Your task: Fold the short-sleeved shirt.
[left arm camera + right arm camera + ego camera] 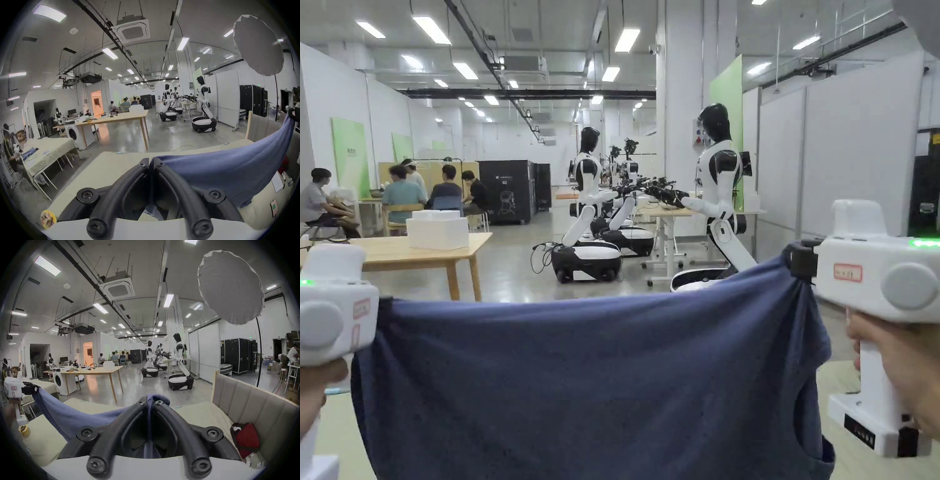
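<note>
Both hands are raised in front of the person, well apart and about level, the left gripper [149,164] and the right gripper [150,400] each with jaws closed tight on a corner of the blue shirt [587,387] stretched between them.

Shirt [581,387] hangs between left gripper [150,163] and right gripper [150,400].

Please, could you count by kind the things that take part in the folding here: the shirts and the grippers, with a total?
Blue shirt: 1, held up in the air
Grippers: 2, the left gripper and the right gripper, each shut on the shirt's top edge
Total: 3
</note>
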Available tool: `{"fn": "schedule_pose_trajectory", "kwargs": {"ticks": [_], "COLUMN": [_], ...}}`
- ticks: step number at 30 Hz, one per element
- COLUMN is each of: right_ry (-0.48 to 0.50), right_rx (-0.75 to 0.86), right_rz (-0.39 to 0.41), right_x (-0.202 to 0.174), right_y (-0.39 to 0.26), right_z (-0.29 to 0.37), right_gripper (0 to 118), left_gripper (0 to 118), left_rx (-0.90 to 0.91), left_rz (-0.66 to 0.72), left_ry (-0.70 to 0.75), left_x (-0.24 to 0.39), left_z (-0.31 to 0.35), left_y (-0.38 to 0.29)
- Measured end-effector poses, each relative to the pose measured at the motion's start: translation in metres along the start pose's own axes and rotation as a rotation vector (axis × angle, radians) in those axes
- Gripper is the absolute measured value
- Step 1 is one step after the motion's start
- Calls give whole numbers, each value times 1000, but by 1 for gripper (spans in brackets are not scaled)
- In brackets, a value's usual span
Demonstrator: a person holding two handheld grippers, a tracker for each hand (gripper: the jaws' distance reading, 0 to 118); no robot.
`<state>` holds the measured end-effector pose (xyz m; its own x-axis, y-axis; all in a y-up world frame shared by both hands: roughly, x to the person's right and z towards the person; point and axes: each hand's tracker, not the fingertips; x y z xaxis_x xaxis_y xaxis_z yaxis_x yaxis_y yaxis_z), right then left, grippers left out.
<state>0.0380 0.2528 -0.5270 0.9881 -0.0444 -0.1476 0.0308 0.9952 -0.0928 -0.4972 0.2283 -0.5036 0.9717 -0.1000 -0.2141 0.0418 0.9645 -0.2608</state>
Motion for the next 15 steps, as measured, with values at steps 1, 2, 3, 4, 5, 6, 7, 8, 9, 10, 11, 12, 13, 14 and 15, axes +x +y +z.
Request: {"fn": "schedule_pose_trajectory", "kwargs": {"ticks": [1, 2, 3, 4, 5, 6, 7, 8, 9, 10, 11, 12, 13, 14, 15], "right_ry": [-2, -1, -1, 3, 7, 2, -2, -6, -6, -6, -1, 8, 13, 15, 20], "right_rx": [-3, -4, -3, -6, -18, -23, -30, -41, -37, -41, -53, -63, -98, -109, -135], "right_rz": [-4, -8, -12, -15, -7, 0, 11, 31, 36, 41, 40, 34, 41, 32, 26], "right_x": [1, 3, 5, 7, 9, 10, 11, 13, 14, 15, 18, 21, 19, 20, 22], "right_y": [-8, -16, -22, -27, -31, -37, -43, -48, -56, -62, -72, -84, -97, -110, -126], "right_z": [4, 12, 21, 29, 36, 46, 57, 68, 84, 96, 110, 124, 143, 155, 167], "right_gripper": [5, 5, 5, 5, 5, 5, 5, 5, 5, 5, 5, 5, 5, 5, 5], "left_gripper": [1, 1, 1, 1, 1, 1, 1, 1, 1, 1, 1, 1, 1, 1, 1], "left_rx": [-8, -15, -19, -29, -31, -35, -44, -41, -53, -55, -62, -84, -87, -111, -136], "left_rz": [6, 8, 13, 16, 21, 26, 27, 34, 24, 21, 21, 17, 29, 28, 41], "left_ry": [-5, -17, -27, -43, -54, -64, -81, -93, -104, -111, -120, -137, -144, -155, -161], "left_x": [1, 3, 3, 3, 2, 3, 2, 1, 1, 0, -1, -3, -6, -8, -9], "left_z": [0, 7, 11, 17, 23, 37, 47, 57, 68, 84, 98, 113, 128, 141, 155], "left_y": [-9, -19, -28, -35, -42, -48, -56, -63, -73, -81, -94, -108, -124, -138, -156]}}
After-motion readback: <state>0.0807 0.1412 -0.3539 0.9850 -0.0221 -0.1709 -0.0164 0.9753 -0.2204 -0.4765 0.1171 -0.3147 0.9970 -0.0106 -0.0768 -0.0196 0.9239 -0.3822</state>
